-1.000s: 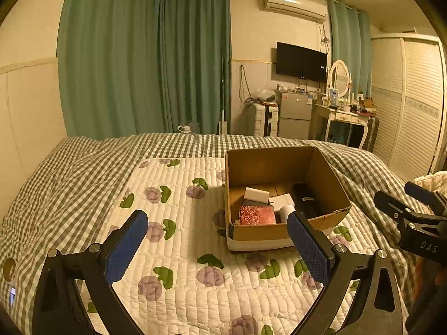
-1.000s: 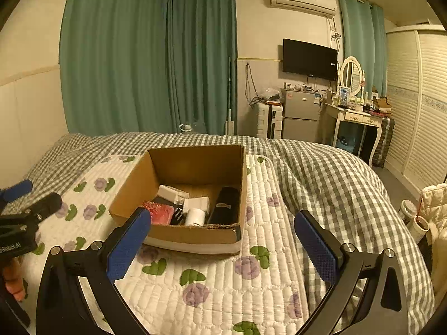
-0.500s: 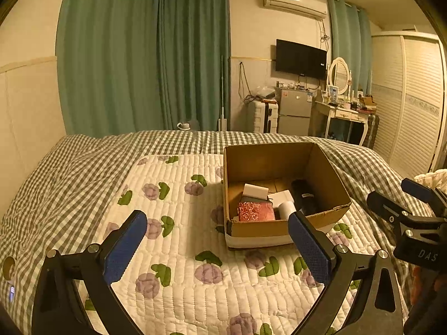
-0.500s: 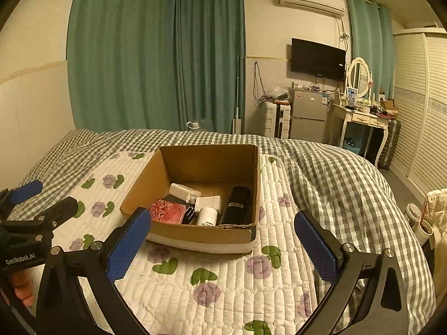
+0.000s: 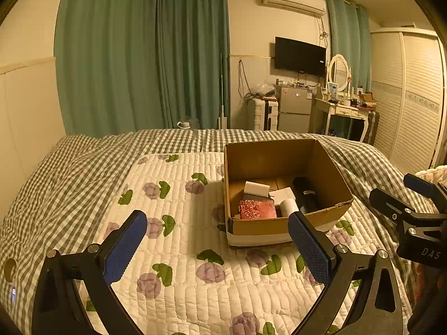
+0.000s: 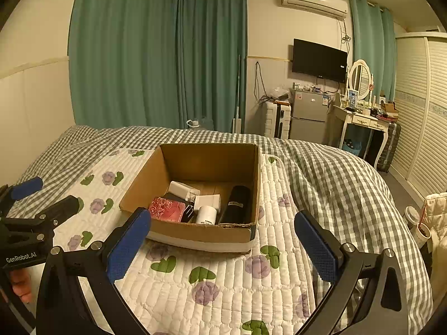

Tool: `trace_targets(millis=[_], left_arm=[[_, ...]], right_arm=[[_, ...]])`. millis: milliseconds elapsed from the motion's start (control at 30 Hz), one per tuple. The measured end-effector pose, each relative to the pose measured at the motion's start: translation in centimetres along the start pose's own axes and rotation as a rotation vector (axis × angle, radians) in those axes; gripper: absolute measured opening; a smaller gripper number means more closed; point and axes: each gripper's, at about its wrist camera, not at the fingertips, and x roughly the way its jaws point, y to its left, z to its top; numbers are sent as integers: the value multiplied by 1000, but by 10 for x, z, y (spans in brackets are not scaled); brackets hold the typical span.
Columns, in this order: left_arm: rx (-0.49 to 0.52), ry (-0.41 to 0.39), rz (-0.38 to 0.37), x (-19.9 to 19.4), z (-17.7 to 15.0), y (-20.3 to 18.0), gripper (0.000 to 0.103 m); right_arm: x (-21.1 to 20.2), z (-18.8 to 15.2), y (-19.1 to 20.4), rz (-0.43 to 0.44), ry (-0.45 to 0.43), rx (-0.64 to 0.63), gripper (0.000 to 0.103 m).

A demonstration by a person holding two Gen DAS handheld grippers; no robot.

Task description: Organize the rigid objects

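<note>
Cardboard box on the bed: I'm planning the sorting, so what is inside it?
Inside the cardboard box: a red floral case, white charger, white cylinder, black bottle. A dark item beneath the case is mostly covered.

A cardboard box (image 6: 195,230) is sitting on a quilted mat (image 6: 223,293) that is lying over the blanket (image 6: 335,173) on the bed. Inside the box, a patterned pouch (image 6: 167,209) is lying at the near left, a small tub (image 6: 206,215) is standing to its right, and a dark cylinder (image 6: 236,205) is leaning against the right wall. Two boxes (image 6: 183,190) are resting behind them. The left hand-held gripper (image 5: 218,247) is hovering before the box's left side, and the right hand-held gripper (image 6: 223,247) is hovering before its right.
</note>
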Motion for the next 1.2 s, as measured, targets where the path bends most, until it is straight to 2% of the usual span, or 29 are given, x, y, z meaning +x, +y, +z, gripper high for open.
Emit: trace_targets(millis=[1200], left_arm=[[-4, 12, 4, 2, 2, 4, 103]], right_arm=[[-1, -1, -4, -9, 7, -26, 103]])
